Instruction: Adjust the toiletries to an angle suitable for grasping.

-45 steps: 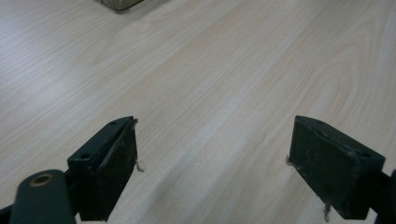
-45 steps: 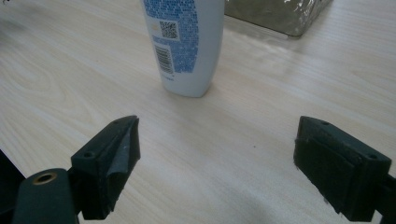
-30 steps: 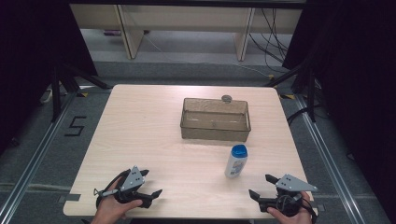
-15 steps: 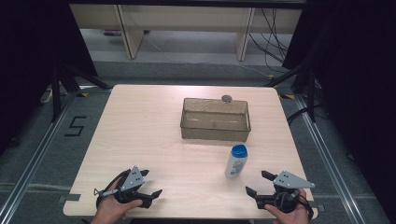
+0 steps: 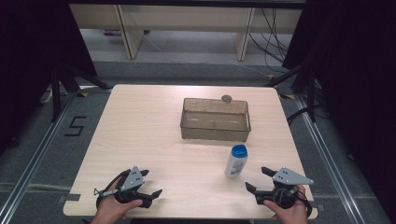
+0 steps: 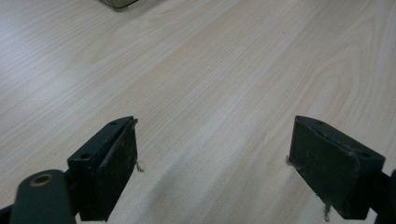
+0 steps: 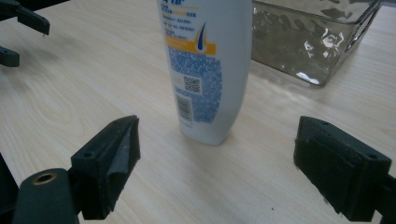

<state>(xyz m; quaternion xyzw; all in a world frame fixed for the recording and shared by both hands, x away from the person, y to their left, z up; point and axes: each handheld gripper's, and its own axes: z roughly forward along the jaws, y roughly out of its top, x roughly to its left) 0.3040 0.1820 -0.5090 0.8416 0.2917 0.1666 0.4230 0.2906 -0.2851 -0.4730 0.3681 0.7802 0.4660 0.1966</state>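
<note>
A white bottle with a blue cap [image 5: 236, 161] stands upright on the table, right of centre near the front; its printed label [image 7: 205, 70] faces the right gripper view. My right gripper [image 5: 257, 179] is open a short way in front of the bottle, jaws spread wide with nothing between them [image 7: 215, 163]. My left gripper [image 5: 150, 183] rests at the front left, open over bare wood [image 6: 212, 154]. A clear rectangular bin [image 5: 215, 119] sits behind the bottle; its corner [image 7: 317, 42] shows in the right gripper view.
A small round grey object [image 5: 227, 98] lies on the table behind the bin's far rim. The light wooden table [image 5: 140, 130] has its front edge just under both hands. Dark stands and cables flank the table on the floor.
My right gripper has edged forward and left toward the bottle. The left gripper has stayed where it was.
</note>
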